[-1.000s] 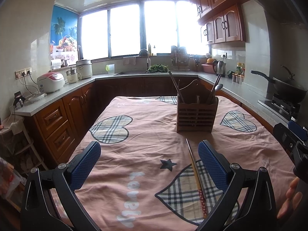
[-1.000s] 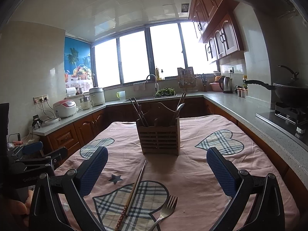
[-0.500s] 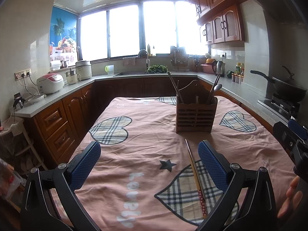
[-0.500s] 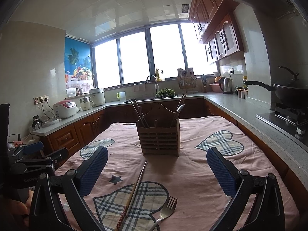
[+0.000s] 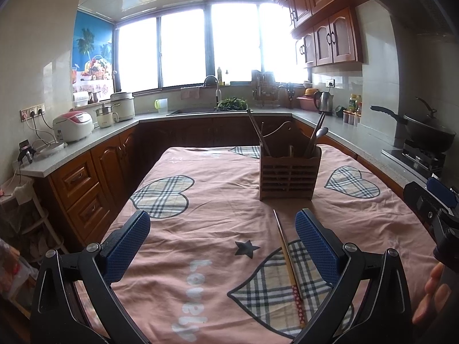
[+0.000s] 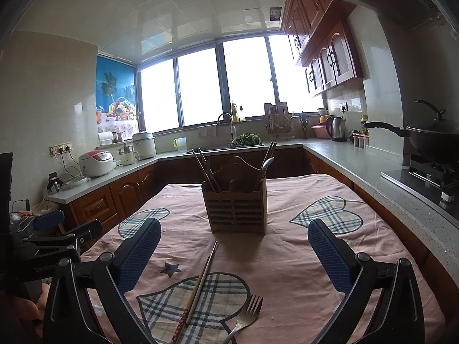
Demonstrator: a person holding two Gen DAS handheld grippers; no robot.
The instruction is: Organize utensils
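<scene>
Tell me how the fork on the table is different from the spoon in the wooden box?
The fork lies flat on the pink tablecloth, while the spoon stands tilted in the wooden holder. The whole fork shows, tines pointing toward the holder; only the spoon's rounded bowl and part of its handle stick out. The fork sits near the right gripper; the spoon is farther off. Both look like shiny metal.
</scene>
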